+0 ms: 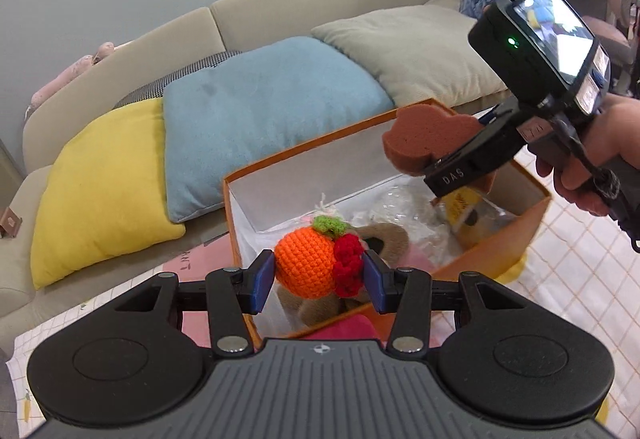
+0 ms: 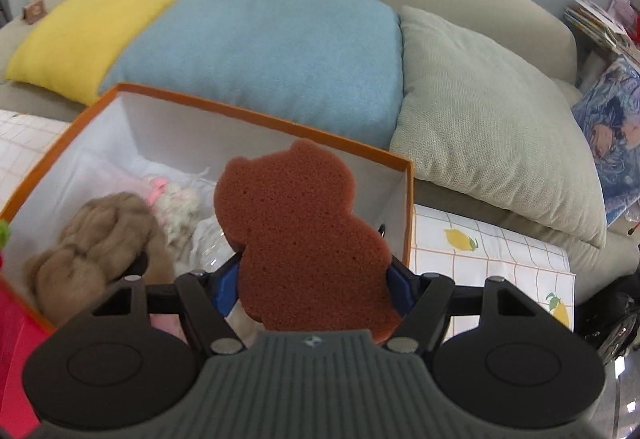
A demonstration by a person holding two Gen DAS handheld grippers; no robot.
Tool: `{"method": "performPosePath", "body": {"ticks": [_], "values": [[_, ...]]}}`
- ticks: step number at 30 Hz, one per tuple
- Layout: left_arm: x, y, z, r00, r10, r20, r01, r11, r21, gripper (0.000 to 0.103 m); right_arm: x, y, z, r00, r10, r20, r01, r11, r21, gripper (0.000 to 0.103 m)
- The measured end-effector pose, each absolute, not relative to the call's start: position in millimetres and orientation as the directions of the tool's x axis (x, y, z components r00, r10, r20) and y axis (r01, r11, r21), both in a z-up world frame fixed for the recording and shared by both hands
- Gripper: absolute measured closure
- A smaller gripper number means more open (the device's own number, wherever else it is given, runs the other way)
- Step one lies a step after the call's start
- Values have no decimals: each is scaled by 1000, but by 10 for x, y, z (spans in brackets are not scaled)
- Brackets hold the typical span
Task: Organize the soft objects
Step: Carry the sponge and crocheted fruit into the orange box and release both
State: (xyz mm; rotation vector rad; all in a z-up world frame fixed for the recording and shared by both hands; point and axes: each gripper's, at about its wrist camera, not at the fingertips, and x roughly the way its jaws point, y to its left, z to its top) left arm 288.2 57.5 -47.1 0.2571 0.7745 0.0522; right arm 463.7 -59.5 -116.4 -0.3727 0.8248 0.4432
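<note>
- Left tongs [image 1: 318,281] clamp crocheted orange [image 1: 306,265] over near end of orange box [image 1: 500,251].
- Right tongs [image 2: 314,289] clamp brown bear sponge [image 2: 298,239] above box interior.
- Tan plush [image 2: 96,251] and others already inside; two drops left.
- White floor free at far-left corner; walls low, both approaches clear.

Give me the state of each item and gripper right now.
left gripper: shut on crochet orange, above the box.
right gripper: shut on brown sponge, above the box.
orange box: open, partly filled.
tan plush: lying in the box.
</note>
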Motion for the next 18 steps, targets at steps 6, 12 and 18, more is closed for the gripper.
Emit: {"method": "performPosePath", "body": {"ticks": [6,12,18], "values": [[3033,624,-483,708,146,-691,45,967,251,49,4798,-498,-1199,576,226,-785,-506,853,-126,23],[3125,630,-502,700,134,-701,47,972,232,49,4724,-554,-1138,587,273,-762,-505,859,-81,17],[3296,617,-510,697,99,-710,63,978,198,49,4635,-733,-1070,585,318,-746,-465,885,13,15]]}}
